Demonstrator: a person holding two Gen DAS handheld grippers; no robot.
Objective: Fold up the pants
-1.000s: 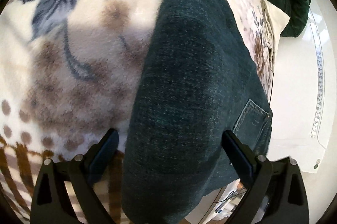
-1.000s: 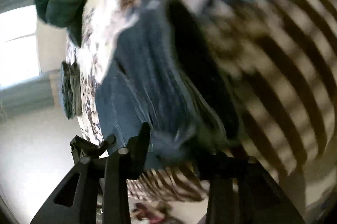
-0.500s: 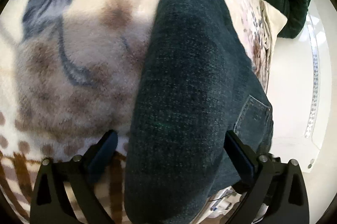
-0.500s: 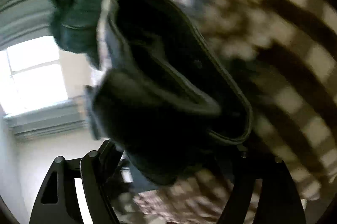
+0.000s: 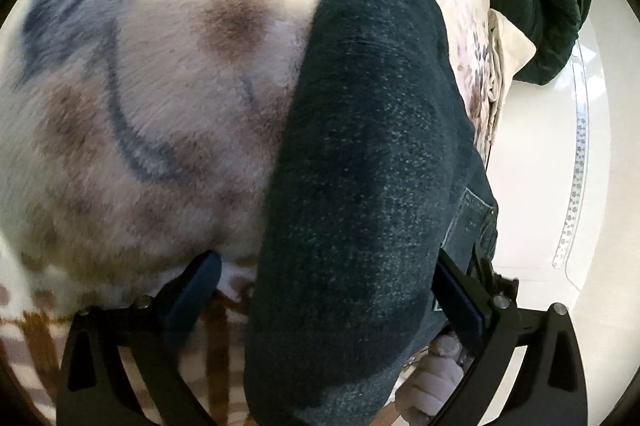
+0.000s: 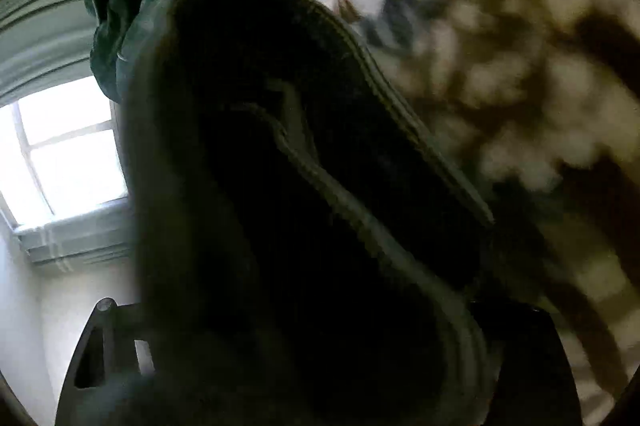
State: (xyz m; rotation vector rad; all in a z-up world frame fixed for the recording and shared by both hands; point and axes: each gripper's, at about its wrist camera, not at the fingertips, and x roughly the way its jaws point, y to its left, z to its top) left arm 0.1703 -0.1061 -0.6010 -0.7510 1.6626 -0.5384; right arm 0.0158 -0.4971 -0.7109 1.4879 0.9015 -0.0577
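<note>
Left gripper (image 5: 326, 300): jaws spread wide at the bottom of the frame, straddling the pants (image 5: 368, 161); the left pad clearly stands off the cloth, so nothing is clamped. Right gripper (image 6: 304, 354): jaws have just been opening; the dark hem end of the pants fills the space between them, but whether the pads still press cannot be told. The pants lie as a long, narrow, layered strip on the floral blanket (image 5: 152, 105), running toward the upper right. Judgement: lengthwise fold done, hem end being laid over; a final cross fold probably remains.
</note>
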